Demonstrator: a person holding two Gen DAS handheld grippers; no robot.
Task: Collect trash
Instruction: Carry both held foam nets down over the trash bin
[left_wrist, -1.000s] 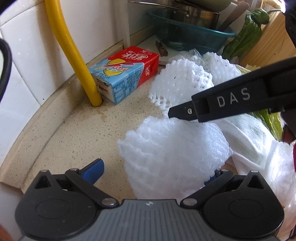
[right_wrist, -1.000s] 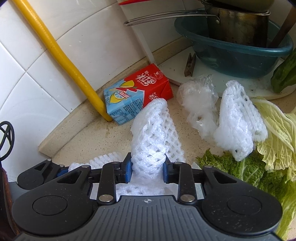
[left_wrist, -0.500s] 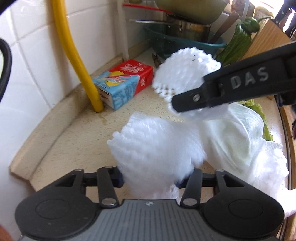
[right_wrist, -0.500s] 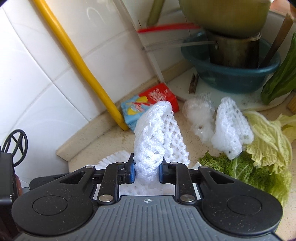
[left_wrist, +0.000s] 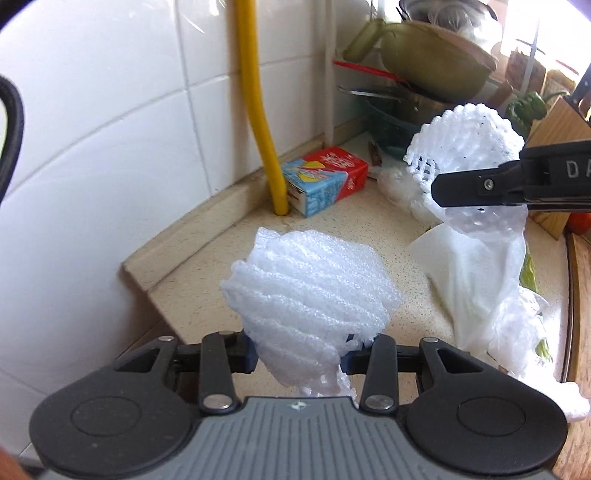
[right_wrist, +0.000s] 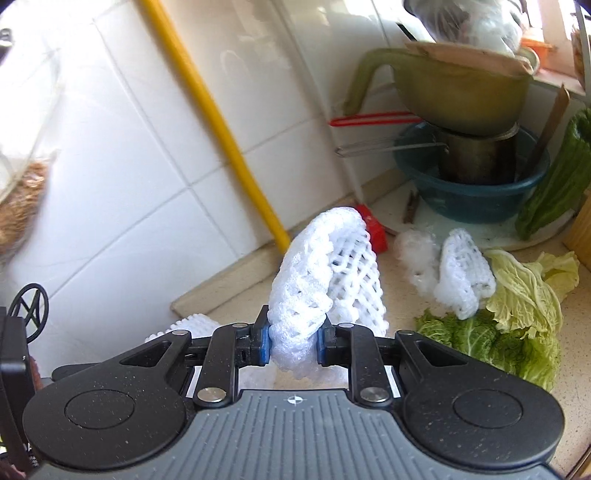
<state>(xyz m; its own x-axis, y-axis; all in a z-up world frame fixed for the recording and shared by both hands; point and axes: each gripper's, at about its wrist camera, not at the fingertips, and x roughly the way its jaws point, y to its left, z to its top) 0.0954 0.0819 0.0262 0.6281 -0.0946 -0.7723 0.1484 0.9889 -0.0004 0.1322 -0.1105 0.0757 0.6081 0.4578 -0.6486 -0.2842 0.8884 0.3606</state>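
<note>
The left gripper (left_wrist: 299, 360) had just been closing and pinched a white foam fruit net (left_wrist: 314, 291) between its blue pads, holding it clear above the speckled countertop (left_wrist: 207, 254). The right gripper (right_wrist: 294, 347) had likewise been closing and squeezed a second foam net (right_wrist: 325, 284), which stood up from its fingers; seen from the left wrist, that net hung raised with a white plastic bag (left_wrist: 476, 273) below it. On the counter lay another foam net (right_wrist: 463, 280) against cabbage leaves (right_wrist: 517, 321), and a drink carton (left_wrist: 325, 179) sat beside the yellow pipe (left_wrist: 258, 107) at the tiled wall.
</note>
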